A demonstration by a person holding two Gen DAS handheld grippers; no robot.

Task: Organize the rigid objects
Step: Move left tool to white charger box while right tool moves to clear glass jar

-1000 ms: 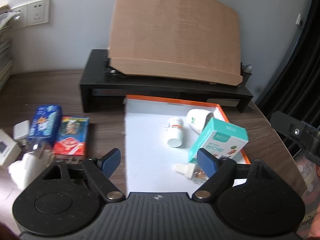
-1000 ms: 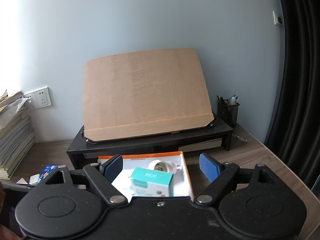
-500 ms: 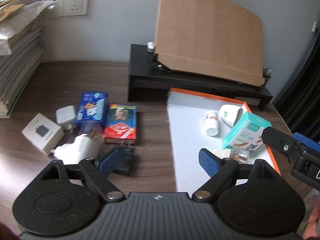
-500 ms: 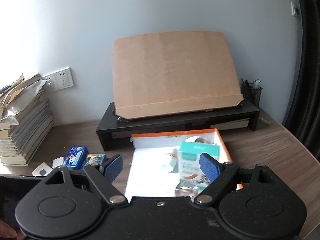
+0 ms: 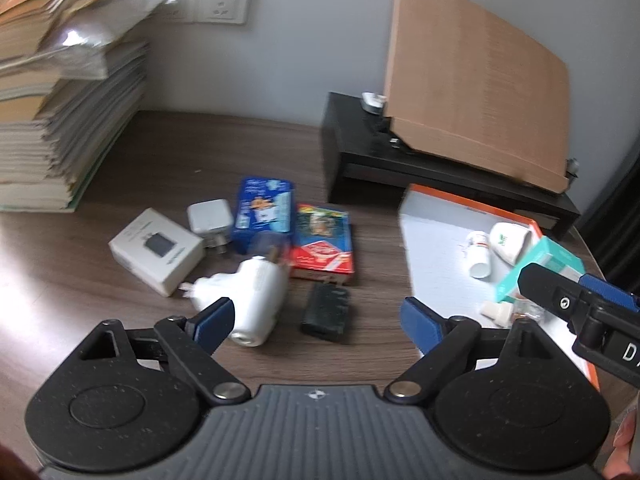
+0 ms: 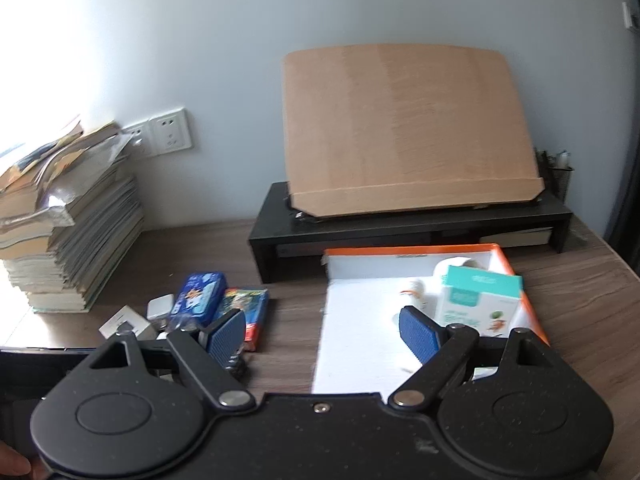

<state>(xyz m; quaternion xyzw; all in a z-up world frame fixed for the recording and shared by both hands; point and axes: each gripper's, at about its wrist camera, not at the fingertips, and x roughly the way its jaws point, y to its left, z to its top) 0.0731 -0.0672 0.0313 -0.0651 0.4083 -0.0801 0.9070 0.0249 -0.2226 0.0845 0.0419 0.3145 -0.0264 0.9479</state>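
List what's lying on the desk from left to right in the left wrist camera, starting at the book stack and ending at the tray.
Book stack → white box → white charger → blue tin → red card box → orange-rimmed tray.

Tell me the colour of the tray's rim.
Orange rim around a white floor, clearest in the right wrist view.

A: Background? 
B: Tall stack of magazines (image 5: 60, 112) far left on the wooden desk (image 5: 168, 152). Wall sockets (image 5: 226, 0) just above it. 
A: Right side? 
B: Black riser shelf (image 6: 408, 224) with a tilted brown board (image 6: 404, 128); mesh pen holder (image 6: 558, 178) beside it.
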